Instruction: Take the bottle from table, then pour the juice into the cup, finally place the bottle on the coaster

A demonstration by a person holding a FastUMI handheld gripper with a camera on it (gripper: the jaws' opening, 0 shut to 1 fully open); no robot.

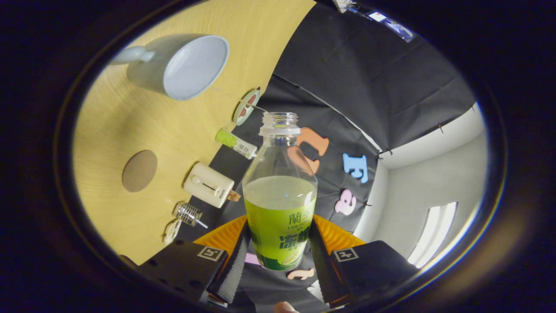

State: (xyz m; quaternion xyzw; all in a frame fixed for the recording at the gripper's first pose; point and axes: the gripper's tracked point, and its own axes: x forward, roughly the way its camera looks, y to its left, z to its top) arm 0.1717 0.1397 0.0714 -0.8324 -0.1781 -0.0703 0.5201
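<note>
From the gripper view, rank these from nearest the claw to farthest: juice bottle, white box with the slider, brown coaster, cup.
1. Juice bottle: gripped between the fingers of the claw, cap off.
2. White box: on the table just beyond the fingers.
3. Brown coaster: on the table past the box.
4. Cup: farthest, well beyond the coaster.

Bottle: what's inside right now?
The uncapped bottle, held between the gripper fingers, has green juice up to about its shoulder. The label covers the lower part.
</note>
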